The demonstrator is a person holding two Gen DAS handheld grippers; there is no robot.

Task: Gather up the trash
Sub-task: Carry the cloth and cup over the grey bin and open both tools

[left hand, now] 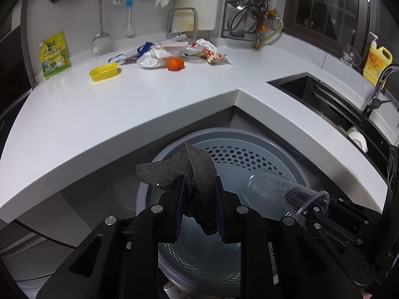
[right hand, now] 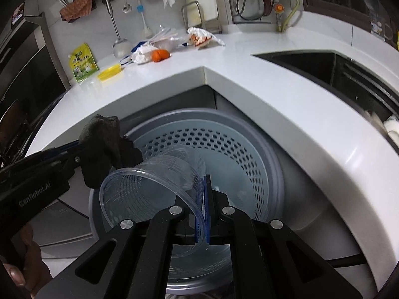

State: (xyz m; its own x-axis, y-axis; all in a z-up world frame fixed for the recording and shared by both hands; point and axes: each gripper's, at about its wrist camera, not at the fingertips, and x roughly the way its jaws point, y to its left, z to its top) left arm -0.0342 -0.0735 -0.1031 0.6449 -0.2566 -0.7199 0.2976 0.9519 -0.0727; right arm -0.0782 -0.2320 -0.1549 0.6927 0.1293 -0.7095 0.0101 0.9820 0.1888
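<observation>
1. Left gripper [left hand: 199, 186] clamped on dark gray rag [left hand: 197, 174], above perforated trash bin [left hand: 281, 154].
2. Right gripper [right hand: 203, 199] pinching clear plastic cup [right hand: 154, 182] by its wall, tilted over same bin.
3. More litter and an orange [left hand: 175, 64] on white countertop [left hand: 149, 99].

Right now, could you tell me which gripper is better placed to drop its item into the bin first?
Left, marginally. The left gripper holds the dark rag over the grey bin opening; the right gripper's clear cup lies sideways nearer the rim.
</observation>
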